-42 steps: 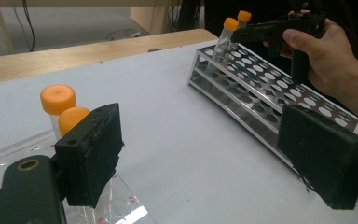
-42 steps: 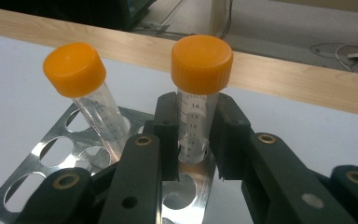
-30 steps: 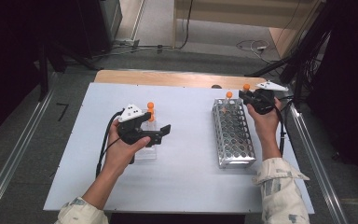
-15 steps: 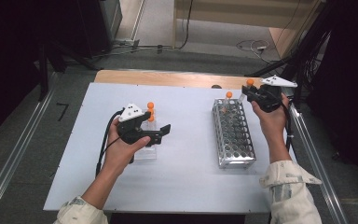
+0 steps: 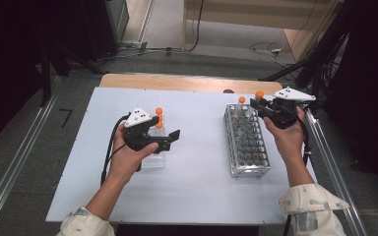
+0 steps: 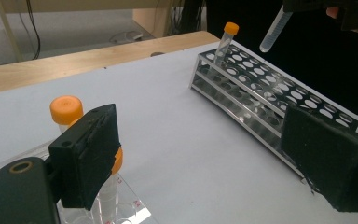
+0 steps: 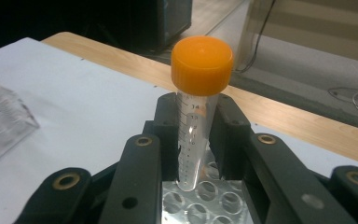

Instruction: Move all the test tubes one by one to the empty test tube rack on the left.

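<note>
A metal tube rack (image 5: pixel 246 142) lies on the right of the white table (image 5: pixel 202 196). One orange-capped tube (image 5: pixel 241 102) stands in its far end. My right gripper (image 5: pixel 259 107) hovers over that far end, shut on another orange-capped tube (image 7: pixel 193 135), which hangs upright just above the rack holes (image 7: pixel 200 200). That held tube (image 6: pixel 275 30) also shows in the left gripper view, above the rack (image 6: pixel 270 93). My left gripper (image 5: pixel 173 136) is open beside a clear holder (image 5: pixel 153 158) of orange-capped tubes (image 6: pixel 66 109), its pads (image 6: pixel 91 158) wide apart with nothing between them.
A wooden strip (image 5: pixel 177 82) runs along the table's far edge. Metal rails (image 5: pixel 325 147) flank the table on both sides. Cables (image 5: pixel 270 49) lie on the floor beyond. Bare white tabletop lies between the clear holder and the rack.
My right gripper has shifted slightly rightward at the rack's far end, still carrying its tube. The left hand and gripper have stayed still.
</note>
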Available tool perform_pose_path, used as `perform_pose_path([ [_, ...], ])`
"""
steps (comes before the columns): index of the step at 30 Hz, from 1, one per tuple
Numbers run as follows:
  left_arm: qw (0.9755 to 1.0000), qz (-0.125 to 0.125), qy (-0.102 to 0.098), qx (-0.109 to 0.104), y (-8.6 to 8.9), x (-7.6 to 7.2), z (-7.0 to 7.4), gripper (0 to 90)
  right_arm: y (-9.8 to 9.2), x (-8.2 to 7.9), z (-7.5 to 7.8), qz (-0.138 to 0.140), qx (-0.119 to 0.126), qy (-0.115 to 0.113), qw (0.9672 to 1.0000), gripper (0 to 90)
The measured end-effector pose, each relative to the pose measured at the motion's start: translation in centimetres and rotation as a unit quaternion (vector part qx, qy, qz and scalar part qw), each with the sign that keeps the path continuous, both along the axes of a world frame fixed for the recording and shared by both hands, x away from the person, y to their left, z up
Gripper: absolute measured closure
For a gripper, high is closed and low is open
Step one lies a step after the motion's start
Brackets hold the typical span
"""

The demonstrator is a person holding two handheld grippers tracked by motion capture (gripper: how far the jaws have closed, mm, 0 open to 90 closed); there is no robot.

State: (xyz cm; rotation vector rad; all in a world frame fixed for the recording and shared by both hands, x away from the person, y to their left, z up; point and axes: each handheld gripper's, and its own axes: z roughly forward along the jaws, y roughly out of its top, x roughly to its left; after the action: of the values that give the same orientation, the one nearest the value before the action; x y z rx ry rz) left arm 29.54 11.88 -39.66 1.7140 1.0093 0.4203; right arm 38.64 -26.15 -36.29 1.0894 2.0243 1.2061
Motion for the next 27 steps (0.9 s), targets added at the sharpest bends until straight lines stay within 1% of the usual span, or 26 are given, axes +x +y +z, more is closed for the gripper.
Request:
perform_pose_path([
  [4,1.0000,0.000,-0.002,-0.006,0.0,-0.1,0.1,12.8,1.0,-1.0,0.2,0.021,0.007,-0.002,0.9998,71.4],
  [9,1.0000,0.001,-0.003,-0.008,0.1,-0.1,0.1,12.8,2.3,-1.9,0.1,0.044,0.007,-0.002,0.9990,71.4],
  [12,1.0000,0.001,-0.002,-0.009,0.2,-0.1,0.1,12.8,3.0,-2.0,-0.3,0.053,0.004,0.003,0.9986,71.4],
  [14,1.0000,0.000,-0.002,-0.005,0.3,-0.2,0.0,12.8,3.6,-2.1,-0.7,0.060,0.004,0.006,0.9982,71.4],
  [18,1.0000,0.002,-0.001,-0.006,0.3,-0.2,-0.1,12.8,4.6,-2.4,-1.3,0.073,0.008,0.012,0.9972,71.4],
  [23,0.9999,0.006,-0.009,-0.008,0.1,-0.3,0.0,13.9,5.8,-2.9,-1.4,0.091,0.012,0.012,0.9957,71.4],
  [27,0.9999,0.003,-0.009,-0.007,0.0,-0.4,0.0,13.9,6.6,-3.3,-1.6,0.100,0.007,0.011,0.9949,71.4],
])
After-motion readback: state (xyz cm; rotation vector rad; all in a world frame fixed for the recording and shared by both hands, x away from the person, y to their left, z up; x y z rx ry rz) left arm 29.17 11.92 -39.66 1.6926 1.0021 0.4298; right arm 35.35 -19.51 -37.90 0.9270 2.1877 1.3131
